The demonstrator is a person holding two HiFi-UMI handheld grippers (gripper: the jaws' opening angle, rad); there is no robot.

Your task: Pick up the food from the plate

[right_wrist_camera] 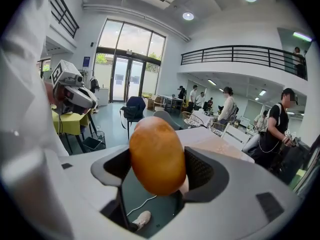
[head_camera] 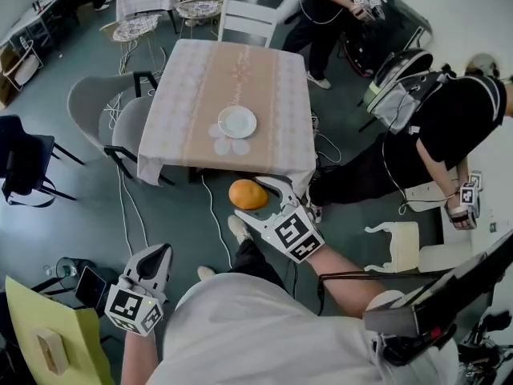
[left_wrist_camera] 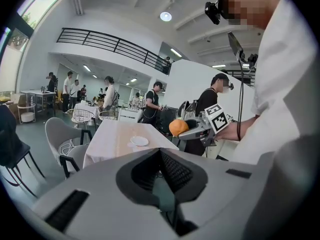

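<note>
The food (head_camera: 248,194) is a smooth orange-brown oval roll. My right gripper (head_camera: 255,199) is shut on it and holds it in the air just off the near edge of the table (head_camera: 200,79). In the right gripper view the roll (right_wrist_camera: 157,154) stands upright between the two pads. The white plate (head_camera: 237,121) lies bare near the table's front edge, on a flower-shaped mat. My left gripper (head_camera: 159,253) hangs low at the left, shut with nothing in it; in its own view the jaws meet, and the roll (left_wrist_camera: 178,127) shows beyond them.
Two grey chairs (head_camera: 100,103) stand at the table's left and a white chair (head_camera: 248,18) at its far end. A cable (head_camera: 212,215) runs over the floor under the table. One person (head_camera: 449,127) bends over at the right, another (head_camera: 325,14) stands behind. A yellow table (head_camera: 40,335) is at lower left.
</note>
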